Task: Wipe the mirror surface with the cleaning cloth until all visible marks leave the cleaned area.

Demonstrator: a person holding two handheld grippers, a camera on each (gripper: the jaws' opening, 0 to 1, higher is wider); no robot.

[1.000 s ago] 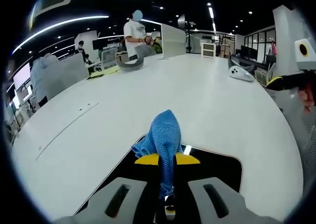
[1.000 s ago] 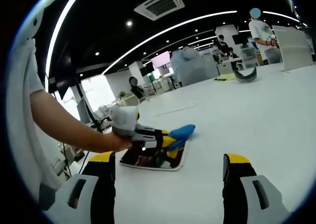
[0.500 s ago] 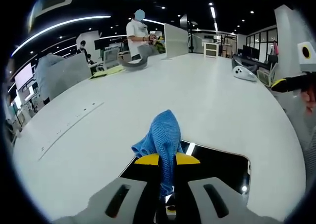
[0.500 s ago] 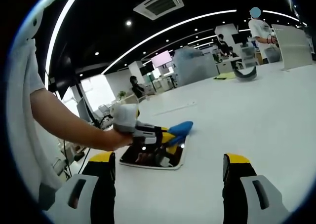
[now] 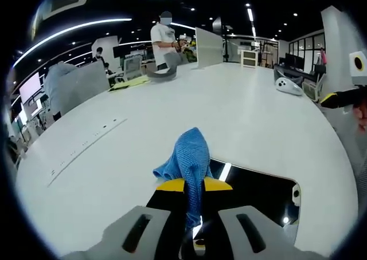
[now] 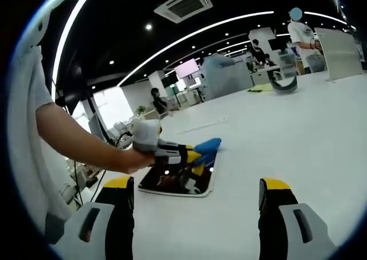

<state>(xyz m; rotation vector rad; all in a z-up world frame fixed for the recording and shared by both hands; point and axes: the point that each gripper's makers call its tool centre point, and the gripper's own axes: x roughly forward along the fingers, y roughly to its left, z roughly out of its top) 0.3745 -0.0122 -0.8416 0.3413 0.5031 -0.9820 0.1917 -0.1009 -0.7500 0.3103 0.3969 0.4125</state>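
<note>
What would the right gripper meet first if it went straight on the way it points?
Probably just the bare white table; the right gripper is open, and the mirror lies left of its line. Depth is unclear.

One blue cloth [image 5: 189, 157], bunched at 6 o'clock in the left gripper view. One mirror [image 5: 258, 194], lying flat on one white table [image 5: 229, 111]. Two grippers: the left gripper [image 6: 192, 157] and the right gripper [image 6: 198, 200]. One white handheld device [image 5: 288, 86] at 2 o'clock on the table. One grey curved object [image 5: 162, 73] at 11 o'clock. One standing person [image 5: 164, 39] at 12 o'clock.
</note>
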